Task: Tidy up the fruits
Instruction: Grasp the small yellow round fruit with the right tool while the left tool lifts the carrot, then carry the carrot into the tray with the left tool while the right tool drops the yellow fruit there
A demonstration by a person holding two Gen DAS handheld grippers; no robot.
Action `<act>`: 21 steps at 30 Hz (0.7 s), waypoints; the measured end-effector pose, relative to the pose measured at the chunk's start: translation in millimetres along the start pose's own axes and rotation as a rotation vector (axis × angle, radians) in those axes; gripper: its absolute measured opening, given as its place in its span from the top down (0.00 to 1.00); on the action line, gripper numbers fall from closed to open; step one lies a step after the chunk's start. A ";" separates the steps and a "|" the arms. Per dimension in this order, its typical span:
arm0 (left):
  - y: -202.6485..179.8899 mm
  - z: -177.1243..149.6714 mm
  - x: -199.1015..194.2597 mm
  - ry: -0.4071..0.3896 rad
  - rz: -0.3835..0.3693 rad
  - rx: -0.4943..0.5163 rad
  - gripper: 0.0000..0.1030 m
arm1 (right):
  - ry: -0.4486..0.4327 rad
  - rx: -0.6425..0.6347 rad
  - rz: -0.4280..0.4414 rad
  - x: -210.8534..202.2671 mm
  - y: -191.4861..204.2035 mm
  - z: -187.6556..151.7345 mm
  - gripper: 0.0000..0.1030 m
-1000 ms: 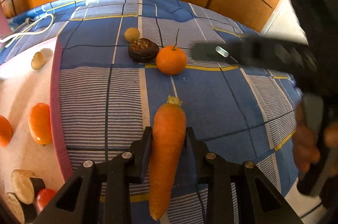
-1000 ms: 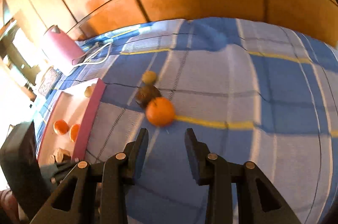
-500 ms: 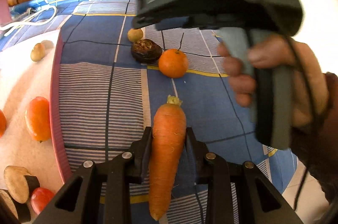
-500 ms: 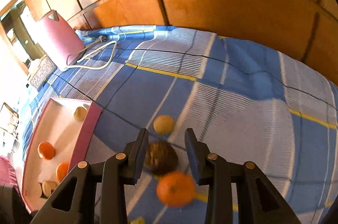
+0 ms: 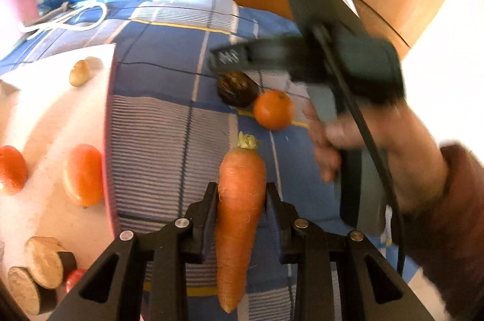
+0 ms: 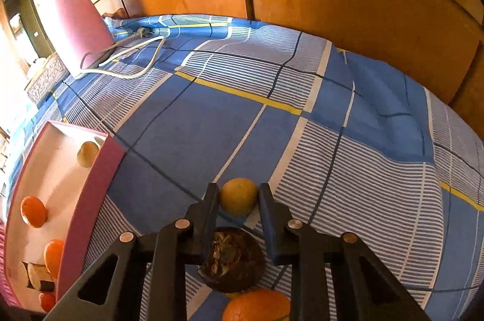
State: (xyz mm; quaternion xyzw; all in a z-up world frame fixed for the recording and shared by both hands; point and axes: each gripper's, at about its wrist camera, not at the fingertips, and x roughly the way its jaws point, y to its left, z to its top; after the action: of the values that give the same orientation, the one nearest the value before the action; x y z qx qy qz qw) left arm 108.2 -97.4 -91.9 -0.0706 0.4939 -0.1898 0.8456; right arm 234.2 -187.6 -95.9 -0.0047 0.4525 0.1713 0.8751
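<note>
My left gripper (image 5: 241,194) is shut on a carrot (image 5: 239,215), leafy end pointing away, above the blue checked cloth. My right gripper (image 6: 239,194) is open, its fingertips on either side of a small yellow fruit (image 6: 239,196) lying on the cloth. A dark brown wrinkled fruit (image 6: 233,260) lies below its fingers and an orange (image 6: 257,306) nearer still. In the left wrist view the right gripper's body (image 5: 326,54) hangs over the brown fruit (image 5: 236,89) and the orange (image 5: 273,109); the yellow fruit is hidden there.
A pink-rimmed white tray (image 5: 107,139) on the left holds oranges (image 5: 83,174), a small yellow fruit (image 5: 79,73), wood slices (image 5: 42,260) and a red fruit. A pink kettle (image 6: 78,27) with a white cord (image 6: 133,60) stands at the back left. Wooden panels back the cloth.
My right gripper has moved forward and down over the fruits until its fingers straddle the yellow fruit. My left gripper keeps hold of the carrot and has shifted slightly.
</note>
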 end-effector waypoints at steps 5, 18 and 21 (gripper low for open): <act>5.8 21.2 6.1 -0.005 0.049 -0.057 0.71 | -0.002 0.003 -0.008 -2.7 -3.8 -4.0 0.75; 7.8 33.3 10.1 -0.039 0.101 -0.076 0.71 | -0.081 0.054 -0.015 -46.9 -11.8 -10.7 0.75; 3.2 32.1 -6.6 -0.072 0.099 -0.057 0.71 | -0.112 0.065 -0.018 -66.1 -10.3 -14.9 0.75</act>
State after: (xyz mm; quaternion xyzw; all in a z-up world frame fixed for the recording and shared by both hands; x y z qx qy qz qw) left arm 133.8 -94.1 -71.4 -0.0769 0.4712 -0.1309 0.8689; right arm 190.4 -219.3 -53.7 0.0296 0.4081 0.1488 0.9003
